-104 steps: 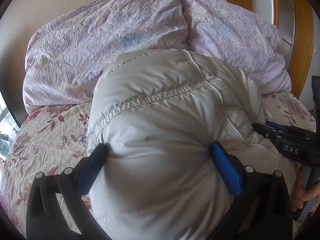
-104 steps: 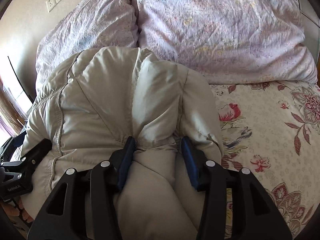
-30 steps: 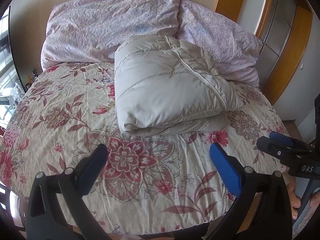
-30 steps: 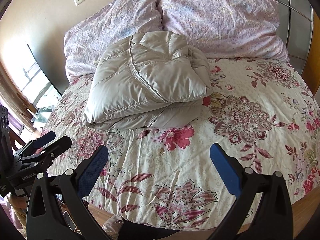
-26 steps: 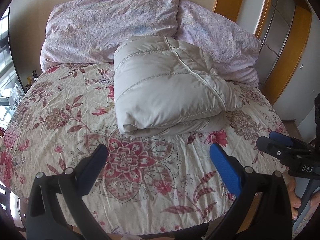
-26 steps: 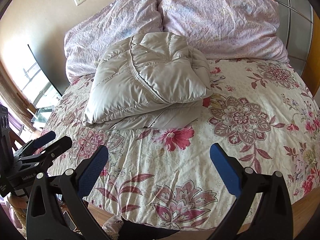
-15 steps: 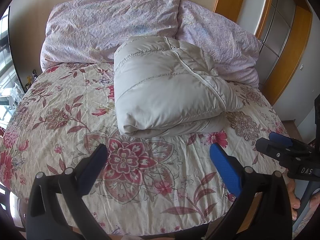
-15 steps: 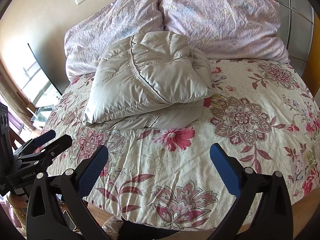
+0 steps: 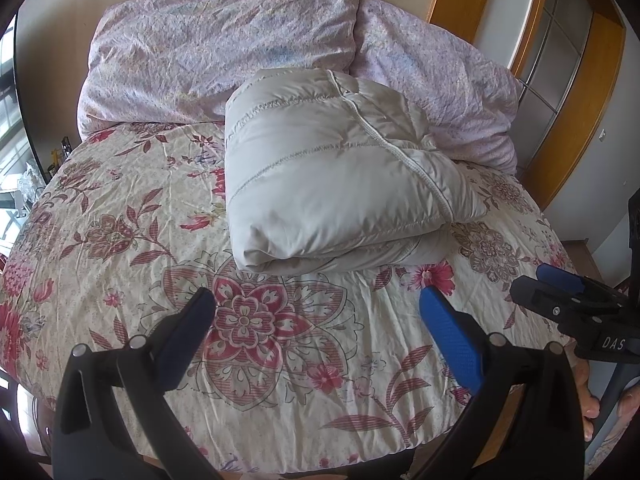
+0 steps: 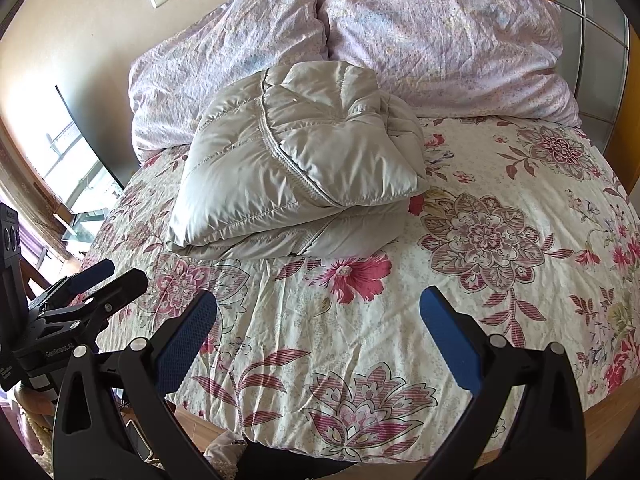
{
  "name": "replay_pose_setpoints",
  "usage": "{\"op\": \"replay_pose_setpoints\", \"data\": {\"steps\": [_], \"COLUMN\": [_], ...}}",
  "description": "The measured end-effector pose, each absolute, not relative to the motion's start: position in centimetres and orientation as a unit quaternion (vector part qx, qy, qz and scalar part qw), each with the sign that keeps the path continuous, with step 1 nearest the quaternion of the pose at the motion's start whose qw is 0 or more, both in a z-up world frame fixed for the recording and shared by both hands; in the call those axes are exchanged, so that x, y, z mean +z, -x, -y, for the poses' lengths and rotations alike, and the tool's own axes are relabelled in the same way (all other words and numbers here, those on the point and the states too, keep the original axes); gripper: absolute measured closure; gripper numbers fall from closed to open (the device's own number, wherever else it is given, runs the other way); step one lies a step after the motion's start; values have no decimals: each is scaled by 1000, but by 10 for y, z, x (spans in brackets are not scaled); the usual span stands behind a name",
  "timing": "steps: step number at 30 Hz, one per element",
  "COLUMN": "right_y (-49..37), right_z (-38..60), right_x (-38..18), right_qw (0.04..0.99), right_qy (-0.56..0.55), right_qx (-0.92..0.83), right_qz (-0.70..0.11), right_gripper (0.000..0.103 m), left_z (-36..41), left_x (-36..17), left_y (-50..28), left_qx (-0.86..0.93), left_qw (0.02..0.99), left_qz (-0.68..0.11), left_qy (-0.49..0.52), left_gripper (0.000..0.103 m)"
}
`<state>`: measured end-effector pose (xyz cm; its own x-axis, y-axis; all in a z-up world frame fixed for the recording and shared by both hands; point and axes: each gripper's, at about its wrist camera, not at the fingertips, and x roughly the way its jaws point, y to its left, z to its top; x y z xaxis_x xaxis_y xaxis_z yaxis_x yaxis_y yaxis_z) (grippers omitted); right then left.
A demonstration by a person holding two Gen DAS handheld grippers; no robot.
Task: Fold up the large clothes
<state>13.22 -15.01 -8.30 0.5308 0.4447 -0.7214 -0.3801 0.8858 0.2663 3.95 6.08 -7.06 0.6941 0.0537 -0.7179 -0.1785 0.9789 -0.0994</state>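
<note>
A pale grey quilted down jacket (image 9: 332, 176) (image 10: 296, 172) lies folded into a thick bundle on the flowered bed cover (image 9: 120, 216) (image 10: 500, 240), its far edge against the pillows. My left gripper (image 9: 316, 312) hovers over the bed's near edge, well short of the jacket, open with nothing between its blue pads. Held at the same distance, my right gripper (image 10: 318, 312) is open and empty too. Each gripper shows in the other's view, the right gripper (image 9: 560, 292) at the right edge and the left gripper (image 10: 96, 280) at the left edge.
Two lilac pillows (image 9: 224, 48) (image 10: 440, 32) lean on the wall at the head of the bed. A wooden-framed door or wardrobe (image 9: 580, 80) stands to the right. A window (image 10: 68, 168) and a low table are at the left. A hand (image 9: 588, 400) grips the right tool.
3.5 s ago both grippers were shut on the jacket, pressing it near the pillows. They have let go and pulled back to the foot of the bed; over the last second hardly anything moved.
</note>
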Motion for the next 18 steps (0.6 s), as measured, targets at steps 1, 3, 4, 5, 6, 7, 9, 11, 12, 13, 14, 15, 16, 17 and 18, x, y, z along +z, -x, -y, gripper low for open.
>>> {"op": "replay_pose_setpoints", "data": {"steps": [1,3,4,5,6,7,9,11,12,13,14,15,16,17,18], "right_y": [-132,-132,-133,-133,-133,-133,-133,-133,-133,-133,-133,-133,-133,-133,-133], "right_z": [150,150,150,150,151,151,151,151,151,151,151,151,151,151,151], "right_x": [-83,-83,-83,-83,-84,-83,-84,-84,-84,-84,-84,-84,-84,-85,-84], "right_qw": [874,874,874,874,874,874,874,874,874,874,874,874,874,874,874], "right_qy": [-38,-39,-38,-38,-38,-38,-39,-38,-38,-38,-39,-39,-39,-40,-39], "right_qx": [235,235,236,236,236,236,236,236,236,237,237,236,236,236,236], "right_qz": [-423,-423,-423,-423,-423,-423,-423,-423,-423,-423,-423,-423,-423,-423,-423], "right_gripper": [1,1,1,1,1,1,1,1,1,1,1,1,1,1,1], "left_z": [-61,-60,-60,-60,-60,-60,-60,-60,-60,-59,-60,-60,-60,-60,-59], "left_x": [-71,-71,-71,-71,-71,-71,-71,-71,-71,-71,-71,-71,-72,-72,-72], "left_y": [-40,-40,-40,-40,-40,-40,-40,-40,-40,-41,-41,-41,-41,-41,-41], "left_qx": [63,62,62,62,62,62,63,63,63,63,63,63,63,63,62], "left_qw": [917,917,917,917,917,917,917,917,917,917,917,917,916,916,917], "left_qz": [-386,-385,-385,-385,-386,-386,-386,-386,-386,-386,-387,-387,-387,-387,-387], "left_qy": [81,80,80,80,80,80,81,81,81,81,81,81,80,80,80], "left_gripper": [2,2,2,2,2,2,2,2,2,2,2,2,2,2,2]}}
